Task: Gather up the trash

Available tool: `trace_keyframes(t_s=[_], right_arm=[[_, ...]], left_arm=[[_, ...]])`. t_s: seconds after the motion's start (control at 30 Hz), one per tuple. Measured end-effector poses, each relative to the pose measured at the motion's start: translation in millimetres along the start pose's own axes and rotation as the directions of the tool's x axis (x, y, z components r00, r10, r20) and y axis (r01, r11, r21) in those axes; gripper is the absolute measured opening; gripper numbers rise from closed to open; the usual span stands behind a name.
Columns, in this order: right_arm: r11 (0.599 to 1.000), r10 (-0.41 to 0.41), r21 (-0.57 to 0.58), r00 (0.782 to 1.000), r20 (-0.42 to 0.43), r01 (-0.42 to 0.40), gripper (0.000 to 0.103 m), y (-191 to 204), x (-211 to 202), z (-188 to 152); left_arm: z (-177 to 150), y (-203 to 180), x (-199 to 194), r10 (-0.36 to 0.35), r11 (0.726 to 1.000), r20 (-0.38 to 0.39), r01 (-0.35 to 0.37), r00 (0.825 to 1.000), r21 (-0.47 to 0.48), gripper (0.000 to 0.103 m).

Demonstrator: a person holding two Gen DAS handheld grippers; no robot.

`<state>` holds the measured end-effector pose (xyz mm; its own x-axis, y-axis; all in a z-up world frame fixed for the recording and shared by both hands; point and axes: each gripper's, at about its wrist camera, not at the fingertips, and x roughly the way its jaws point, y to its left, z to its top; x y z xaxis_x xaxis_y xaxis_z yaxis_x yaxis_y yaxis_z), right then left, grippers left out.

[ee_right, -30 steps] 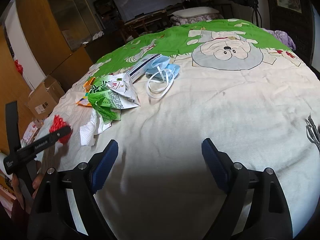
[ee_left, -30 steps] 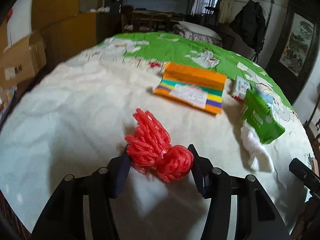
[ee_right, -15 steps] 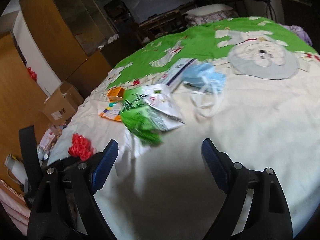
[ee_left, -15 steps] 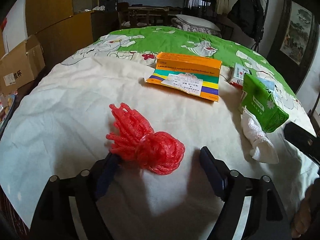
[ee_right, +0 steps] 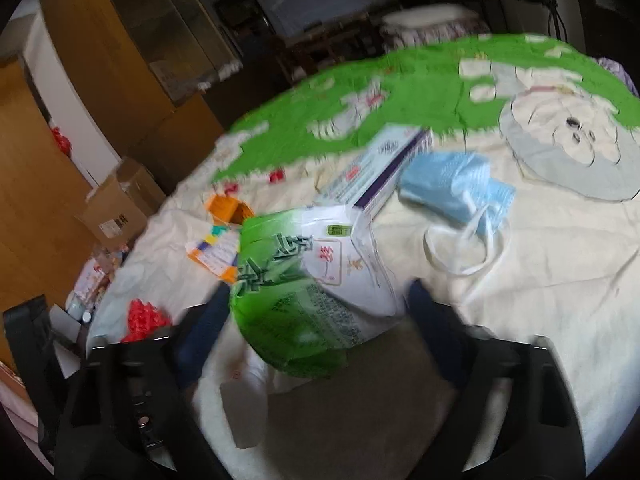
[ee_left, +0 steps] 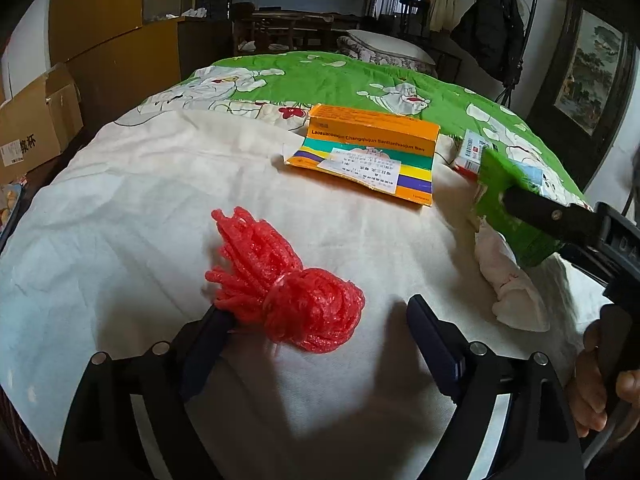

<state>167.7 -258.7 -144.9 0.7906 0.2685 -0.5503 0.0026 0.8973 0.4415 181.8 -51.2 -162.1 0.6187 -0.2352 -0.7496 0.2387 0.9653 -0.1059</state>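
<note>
Right wrist view: right gripper point(ee_right: 316, 308) wide around green wrapper point(ee_right: 296, 300), blurry, could shove it.
Left gripper point(ee_left: 316, 320): wide, red net point(ee_left: 288, 292) at 12 o'clock, might snag.

One red mesh bundle point(ee_left: 288, 280), two boxes point(ee_left: 368, 152), one green packet point(ee_right: 304, 288), one mask point(ee_right: 456, 188)

Home bedroom: quilted bed point(ee_left: 360, 80) (pillow point(ee_left: 384, 42)), coat rack point(ee_left: 492, 36).

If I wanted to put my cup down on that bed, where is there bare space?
Bare cream sheet lies left of the red mesh bundle, toward the cardboard box. Another open patch spreads right of the blue face mask. It is crowded around the green packet, white tissue, orange box and the right claw.
</note>
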Motion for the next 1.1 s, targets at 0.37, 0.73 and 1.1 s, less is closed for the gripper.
trace_keyframes(t_s=[0.37,0.73,1.1], right_arm=[[0.999,0.002,-0.046,0.994,0.107,0.002,0.078,8,-55,-19],[1.0,0.015,-0.028,0.995,0.102,-0.012,0.078,2,-79,-29],[0.999,0.04,-0.008,0.995,0.093,-0.04,0.078,-6,-83,-32]], left_arm=[[-5,25,-17,-0.097,0.989,0.066,0.104,0.993,-0.107,0.055],[-8,24,-45,-0.06,0.995,0.097,0.068,0.993,-0.075,0.029],[-6,26,-48,0.008,0.994,0.081,0.0,0.997,-0.105,0.085]])
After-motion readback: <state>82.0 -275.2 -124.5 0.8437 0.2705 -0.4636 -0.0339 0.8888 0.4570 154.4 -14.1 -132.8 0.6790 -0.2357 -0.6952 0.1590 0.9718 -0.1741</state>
